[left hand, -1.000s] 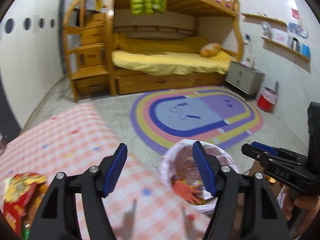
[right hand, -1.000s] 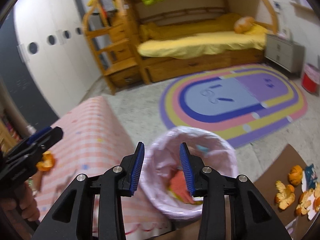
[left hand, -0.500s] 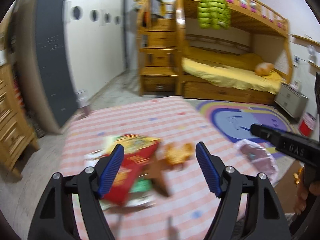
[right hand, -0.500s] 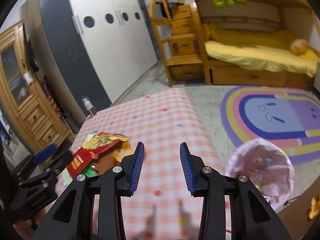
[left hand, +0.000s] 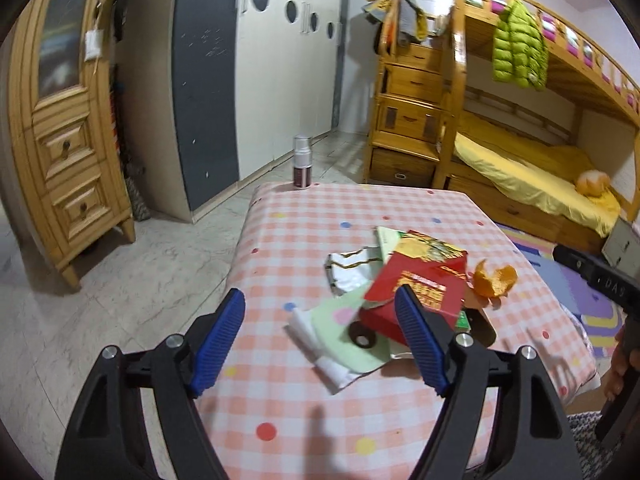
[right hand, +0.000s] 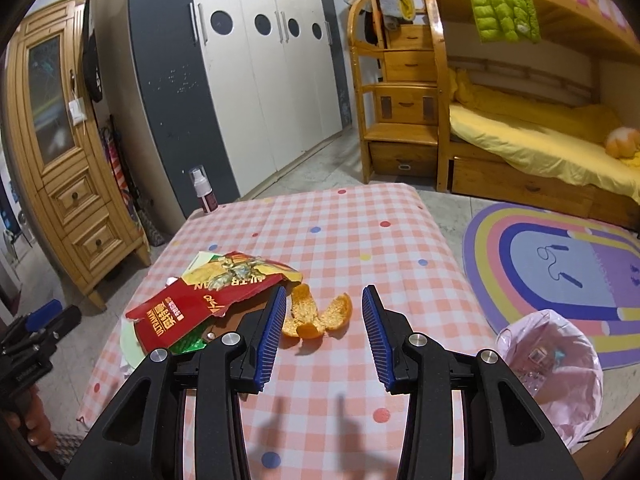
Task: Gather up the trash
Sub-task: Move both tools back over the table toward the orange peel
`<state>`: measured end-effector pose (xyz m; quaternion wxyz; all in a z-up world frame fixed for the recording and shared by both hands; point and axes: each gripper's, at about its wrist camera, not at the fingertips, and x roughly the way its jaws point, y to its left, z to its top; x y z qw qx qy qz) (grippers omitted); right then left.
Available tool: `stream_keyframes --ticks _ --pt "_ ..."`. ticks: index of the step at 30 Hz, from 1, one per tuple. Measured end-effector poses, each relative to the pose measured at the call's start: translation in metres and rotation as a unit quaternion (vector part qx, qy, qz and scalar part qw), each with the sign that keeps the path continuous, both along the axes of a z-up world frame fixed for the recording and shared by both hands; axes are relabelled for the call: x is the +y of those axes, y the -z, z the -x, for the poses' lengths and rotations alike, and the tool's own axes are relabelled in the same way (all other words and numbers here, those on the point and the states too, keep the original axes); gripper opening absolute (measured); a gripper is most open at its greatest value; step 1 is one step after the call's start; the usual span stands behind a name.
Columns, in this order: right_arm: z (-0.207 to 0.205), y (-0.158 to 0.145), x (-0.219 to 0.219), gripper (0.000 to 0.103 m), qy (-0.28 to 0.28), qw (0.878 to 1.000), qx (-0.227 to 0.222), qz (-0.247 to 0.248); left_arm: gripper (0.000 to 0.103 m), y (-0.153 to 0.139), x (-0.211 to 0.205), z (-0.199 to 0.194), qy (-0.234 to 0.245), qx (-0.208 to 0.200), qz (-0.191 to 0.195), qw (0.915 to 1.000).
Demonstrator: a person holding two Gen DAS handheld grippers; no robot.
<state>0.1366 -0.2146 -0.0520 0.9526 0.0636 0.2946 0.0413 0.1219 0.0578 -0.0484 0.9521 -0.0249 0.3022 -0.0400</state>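
Two hand-held tools hover over a tabletop [left hand: 360, 208] covered in pink checked cloth with coloured dots. The left tool [left hand: 320, 332] has its jaws spread wide, having just been opening, with nothing gripped; seen between them lies a heap of trash: a red snack bag [left hand: 420, 280], a silver wrapper [left hand: 348, 272], a pale green paper [left hand: 344, 332] and a white scrap [left hand: 320, 356]. An orange peel [left hand: 494, 280] lies just right of the bag. The right tool [right hand: 324, 332] is partly open and empty, and the peel [right hand: 316, 314] sits on the cloth between its blue pads [right hand: 378, 336], not touched by them. A bin [right hand: 560, 376] lined with a pink bag stands on the floor beside the tabletop, to the right, with some litter inside. A small spray bottle [left hand: 302, 162] stands at the far corner of the tabletop. Behind are a wardrobe [right hand: 256, 80], a wooden cabinet [left hand: 64, 120], a bunk bed [left hand: 540, 148] and a rainbow rug [right hand: 560, 264].
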Motion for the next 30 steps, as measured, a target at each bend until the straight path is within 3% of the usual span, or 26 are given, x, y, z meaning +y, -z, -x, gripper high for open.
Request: stream_keyframes --ticks 4,13,20,30 --pt "-0.003 0.004 0.010 0.042 -0.013 1.000 0.011 0.013 0.076 0.003 0.008 0.000 -0.004 0.007 0.015 0.9998" --pt "-0.002 0.009 0.009 0.049 -0.015 0.999 0.024 0.018 0.081 0.010 -0.006 -0.003 0.018 0.008 -0.007 0.9998" --pt "-0.002 0.013 0.007 0.053 -0.015 0.999 0.036 0.021 0.081 0.012 -0.018 -0.026 0.025 0.015 -0.028 0.9992" --pt "-0.023 0.020 0.007 0.053 -0.025 0.997 0.064 0.041 0.081 0.001 -0.035 -0.057 0.041 0.018 -0.012 0.9989"
